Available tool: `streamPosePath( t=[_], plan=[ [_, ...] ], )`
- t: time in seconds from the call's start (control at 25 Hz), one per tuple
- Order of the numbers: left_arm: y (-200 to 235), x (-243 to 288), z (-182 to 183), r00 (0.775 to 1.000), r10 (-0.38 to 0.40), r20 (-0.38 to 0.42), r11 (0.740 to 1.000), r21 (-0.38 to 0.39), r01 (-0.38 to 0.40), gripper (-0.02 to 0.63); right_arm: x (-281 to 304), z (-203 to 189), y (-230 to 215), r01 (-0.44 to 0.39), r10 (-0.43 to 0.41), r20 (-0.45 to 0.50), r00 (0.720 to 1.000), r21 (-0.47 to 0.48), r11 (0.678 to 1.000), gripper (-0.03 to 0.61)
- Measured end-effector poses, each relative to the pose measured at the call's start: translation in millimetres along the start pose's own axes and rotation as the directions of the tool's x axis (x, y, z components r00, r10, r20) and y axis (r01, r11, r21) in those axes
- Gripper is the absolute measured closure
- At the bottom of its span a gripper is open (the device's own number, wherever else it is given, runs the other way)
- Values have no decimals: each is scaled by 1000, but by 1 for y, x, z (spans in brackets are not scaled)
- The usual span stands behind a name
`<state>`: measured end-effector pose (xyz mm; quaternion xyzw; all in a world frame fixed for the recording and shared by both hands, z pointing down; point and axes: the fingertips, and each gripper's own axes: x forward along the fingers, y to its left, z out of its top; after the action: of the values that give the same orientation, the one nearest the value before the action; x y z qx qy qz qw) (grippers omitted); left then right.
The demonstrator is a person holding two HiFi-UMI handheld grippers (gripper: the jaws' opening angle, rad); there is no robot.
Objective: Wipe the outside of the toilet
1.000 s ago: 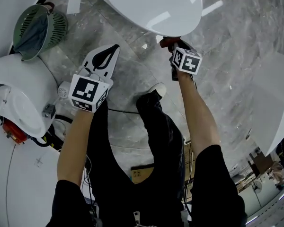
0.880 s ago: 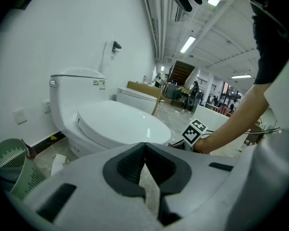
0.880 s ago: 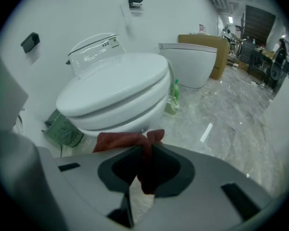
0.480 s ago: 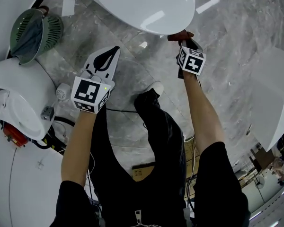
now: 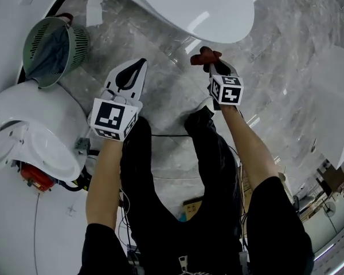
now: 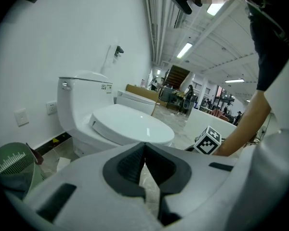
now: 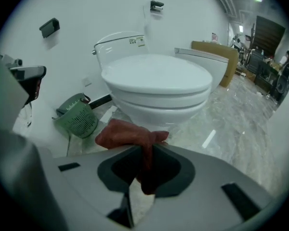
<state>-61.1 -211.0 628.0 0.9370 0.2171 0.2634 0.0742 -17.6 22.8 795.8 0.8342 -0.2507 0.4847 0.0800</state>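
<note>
cloth (image 7: 130, 134), reddish, sits pinched in our right claw (image 7: 143, 159), which is nearer the bowl than our left claw (image 6: 144, 150), closed tip to tip on nothing. just ahead lies the toilet (image 7: 156, 81), its long axis running tank to rim, front pointing at us.

Toilets: two, toilet (image 6: 127, 125) in centre, second toilet (image 6: 135, 103) behind
Grippers: left gripper (image 5: 139, 65), right gripper (image 5: 211, 65)
Cloth (image 5: 205, 55): one
Basket (image 5: 51, 50): one, upper left

Showroom hall: several toilets (image 7: 159, 88), marble floor (image 5: 286, 50).
</note>
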Motion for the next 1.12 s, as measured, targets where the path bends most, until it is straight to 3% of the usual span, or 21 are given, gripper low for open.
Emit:
streamPosePath(
  t=[0.28,0.44,0.72,0.92,1.12],
  plan=[
    [77,-52,-9,1000,15,-13,999,33,-15,615,48,47,137,-114,114,31,993,6,993,511],
    [114,-76,-23,1000,15,-13,1000,24,-15,614,84,85,184,-152,148,66,987,49,987,511],
    [166,-90,-44,1000,8,-3,999,38,-8,615,147,140,200,-119,87,150,985,215,969,511],
    [188,-90,-59,1000,-2,-4,998,55,2,615,173,146,191,-66,1,182,983,348,935,511],
    [197,-83,-63,1000,-22,-10,998,66,22,614,175,138,180,-27,-53,192,980,394,919,512]
  ],
)
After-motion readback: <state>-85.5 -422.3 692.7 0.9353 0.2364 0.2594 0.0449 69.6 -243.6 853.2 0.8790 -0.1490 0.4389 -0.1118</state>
